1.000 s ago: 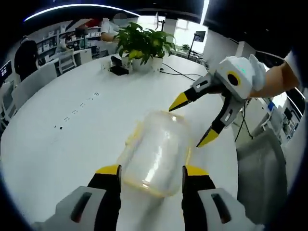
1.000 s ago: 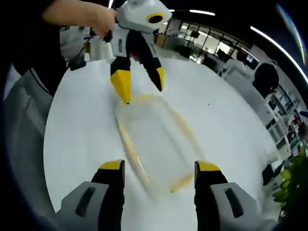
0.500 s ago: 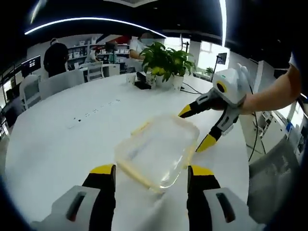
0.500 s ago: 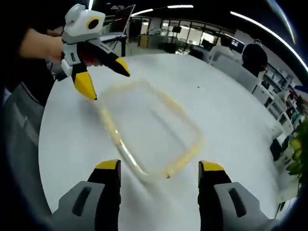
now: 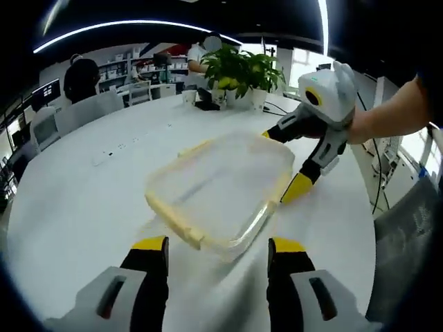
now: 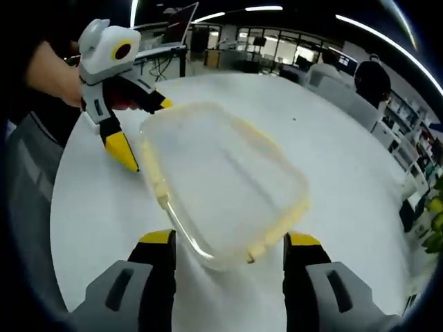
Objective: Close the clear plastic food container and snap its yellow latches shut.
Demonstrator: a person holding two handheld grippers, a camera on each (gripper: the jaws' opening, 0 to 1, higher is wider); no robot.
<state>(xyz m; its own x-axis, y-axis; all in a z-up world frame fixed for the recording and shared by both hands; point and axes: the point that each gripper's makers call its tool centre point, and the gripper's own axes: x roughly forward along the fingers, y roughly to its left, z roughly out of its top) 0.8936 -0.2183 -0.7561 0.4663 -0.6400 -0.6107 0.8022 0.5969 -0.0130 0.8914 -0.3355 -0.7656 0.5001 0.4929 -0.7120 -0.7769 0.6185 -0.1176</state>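
Note:
A clear plastic food container with pale yellow latches along its rim lies on the white table. In the left gripper view my left gripper is open, and the container's near corner sits just ahead of the gap. My right gripper comes in from the right, open, straddling the far right end. In the right gripper view the container reaches down between the jaws of my open right gripper. The left gripper stands open at its far left corner. Whether the latches are snapped is unclear.
Potted plants and small dark items stand at the table's far edge, with cables beside them. Chairs and people ring the room beyond. A hand and forearm hold the right gripper near the table's right edge.
Both cameras have come closer, so the container looks larger and nearer the jaws. The container has turned. Each gripper now straddles an end of it, where before it hovered beside.

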